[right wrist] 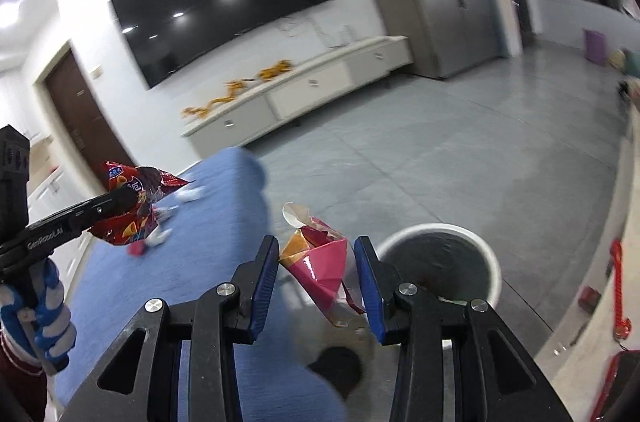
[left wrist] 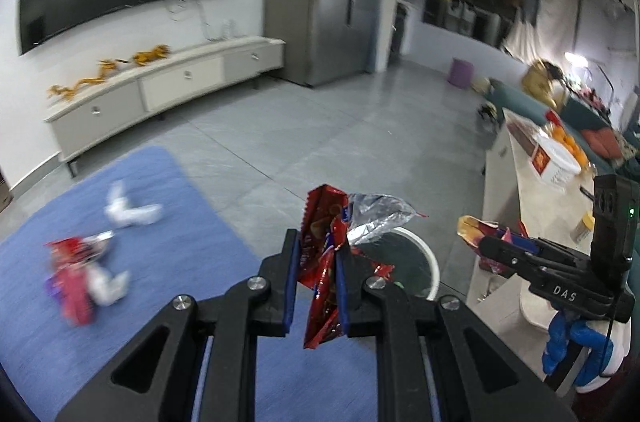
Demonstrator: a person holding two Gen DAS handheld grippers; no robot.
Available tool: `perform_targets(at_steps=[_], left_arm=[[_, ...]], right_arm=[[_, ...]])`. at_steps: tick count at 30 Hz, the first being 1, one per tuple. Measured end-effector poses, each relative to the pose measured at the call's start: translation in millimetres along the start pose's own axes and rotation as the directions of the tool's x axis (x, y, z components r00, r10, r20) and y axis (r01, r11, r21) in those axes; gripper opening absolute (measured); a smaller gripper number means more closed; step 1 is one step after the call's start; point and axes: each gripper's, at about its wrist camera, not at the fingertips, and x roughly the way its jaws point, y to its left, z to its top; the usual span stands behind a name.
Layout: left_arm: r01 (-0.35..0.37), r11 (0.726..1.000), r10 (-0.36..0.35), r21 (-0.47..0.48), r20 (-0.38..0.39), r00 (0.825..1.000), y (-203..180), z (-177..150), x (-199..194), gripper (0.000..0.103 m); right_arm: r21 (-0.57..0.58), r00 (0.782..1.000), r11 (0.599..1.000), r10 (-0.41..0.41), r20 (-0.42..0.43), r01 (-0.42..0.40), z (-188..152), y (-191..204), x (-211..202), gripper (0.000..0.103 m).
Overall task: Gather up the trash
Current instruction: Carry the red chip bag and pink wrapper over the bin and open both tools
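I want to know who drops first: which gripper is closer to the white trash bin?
Right, probably. The right gripper hangs beside the white trash bin, open around a pink wrapper; the left gripper, clamping a red wrapper, sits farther back.

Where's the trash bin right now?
In the right wrist view the white-rimmed trash bin stands on the grey floor just right of the right gripper, between the blue rug and the pale counter.

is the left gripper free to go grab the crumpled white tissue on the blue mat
Probably not yet. The left gripper is clamped on a red foil snack wrapper, so its jaws are occupied. The crumpled white tissue lies uncovered on the blue mat.
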Motion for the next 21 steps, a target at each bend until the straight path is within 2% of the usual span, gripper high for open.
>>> perform_targets(at_steps=[7, 16, 17, 18, 19, 21], left_arm=[[0.054, 0.998, -0.052, 0.012, -0.12, 0.991, -47.6, 18.1, 106.6, 0.015], [0.097, 0.995, -0.102, -0.034, -0.217, 0.971, -65.3, 15.8, 195.4, 0.018], [0.103, 0.994, -0.11, -0.044, -0.233, 0.966, -66.2, 15.2, 204.5, 0.021], [0.108, 0.993, -0.118, -0.053, -0.243, 0.963, -66.9, 13.9, 210.4, 0.032], [0.112, 0.992, -0.124, -0.062, -0.249, 0.961, -65.5, 12.9, 214.7, 0.048], [0.107, 0.991, -0.123, -0.078, -0.242, 0.962, -66.4, 11.7, 224.0, 0.059]], right_arm=[[0.095, 0.995, 0.991, -0.092, -0.046, 0.096, 10.0, -59.2, 35.0, 0.037], [0.151, 0.981, 0.973, -0.158, -0.114, 0.174, 8.0, -95.8, 91.1, 0.039], [0.154, 0.979, 0.971, -0.166, -0.12, 0.183, 7.1, -99.4, 95.2, 0.04], [0.159, 0.976, 0.968, -0.176, -0.128, 0.196, 6.0, -103.2, 100.0, 0.042], [0.163, 0.974, 0.965, -0.184, -0.134, 0.205, 6.2, -106.5, 103.7, 0.047], [0.172, 0.968, 0.959, -0.201, -0.147, 0.225, 4.4, -114.9, 108.9, 0.049]])
